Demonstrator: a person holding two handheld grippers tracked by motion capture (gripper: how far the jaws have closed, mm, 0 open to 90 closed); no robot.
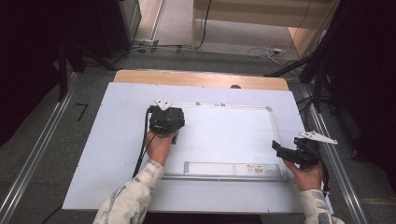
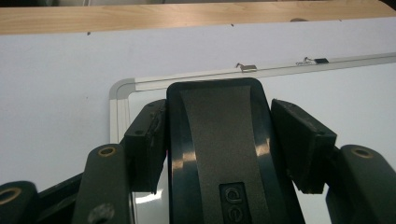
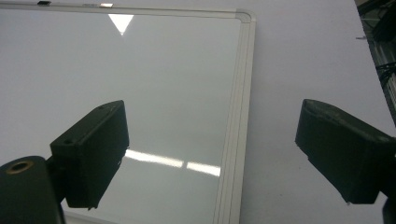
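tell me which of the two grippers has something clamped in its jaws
The left gripper, over the whiteboard's far left corner: its jaws press a black eraser. The right gripper stands open with nothing between its jaws.

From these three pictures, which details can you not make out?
- High view: small label on the whiteboard's silver tray, too small to read.
- Left gripper view: black rectangular eraser in the left tongs, logo cut by the bottom edge.
- Right gripper view: open right tongs hide part of the white whiteboard.

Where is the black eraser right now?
In the left gripper view, the eraser sits clamped in the left gripper, over the whiteboard's near-left corner.
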